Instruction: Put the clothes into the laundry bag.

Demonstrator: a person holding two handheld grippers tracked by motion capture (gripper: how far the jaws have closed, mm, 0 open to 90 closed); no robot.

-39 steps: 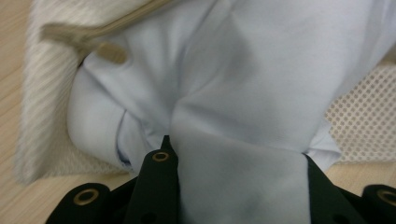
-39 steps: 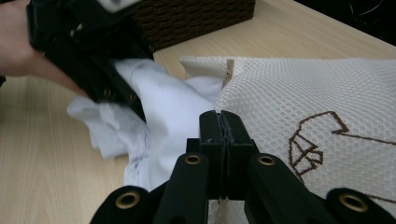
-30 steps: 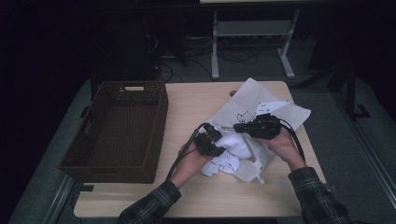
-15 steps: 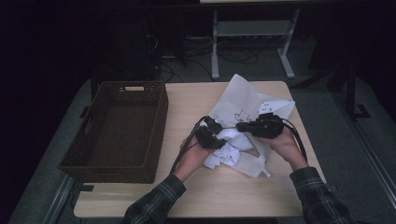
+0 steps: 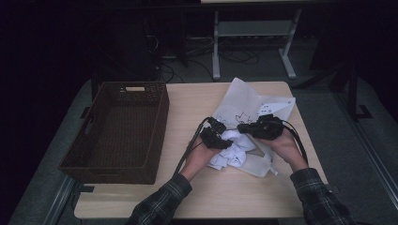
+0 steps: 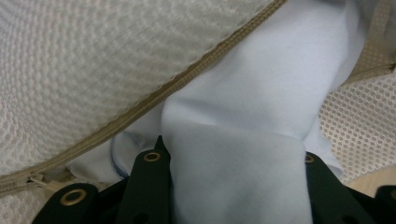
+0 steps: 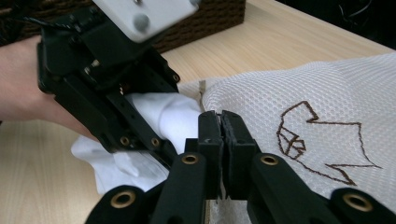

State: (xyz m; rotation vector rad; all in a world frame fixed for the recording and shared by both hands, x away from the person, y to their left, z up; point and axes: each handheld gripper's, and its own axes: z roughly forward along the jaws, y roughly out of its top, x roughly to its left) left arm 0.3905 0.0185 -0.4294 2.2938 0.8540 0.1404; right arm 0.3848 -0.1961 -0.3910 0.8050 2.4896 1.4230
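Pale wood forms the tabletop, and a white mesh laundry bag is spread on it, right of the wicker basket. At the bag's near edge its rim is pinched by the clenched right gripper, probably so the mouth is held open. Light-blue cloth is grasped by the left gripper, whose jaws have just been opening slightly, beside that mouth. The zipper is seen in the left gripper view; the brown embroidery is seen clearly in the right gripper view.

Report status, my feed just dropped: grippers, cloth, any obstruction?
Left hand-held gripper clamps pale cloth at mesh bag mouth, jaws just eased. Right hand-held gripper pinches bag edge. Nothing blocking.
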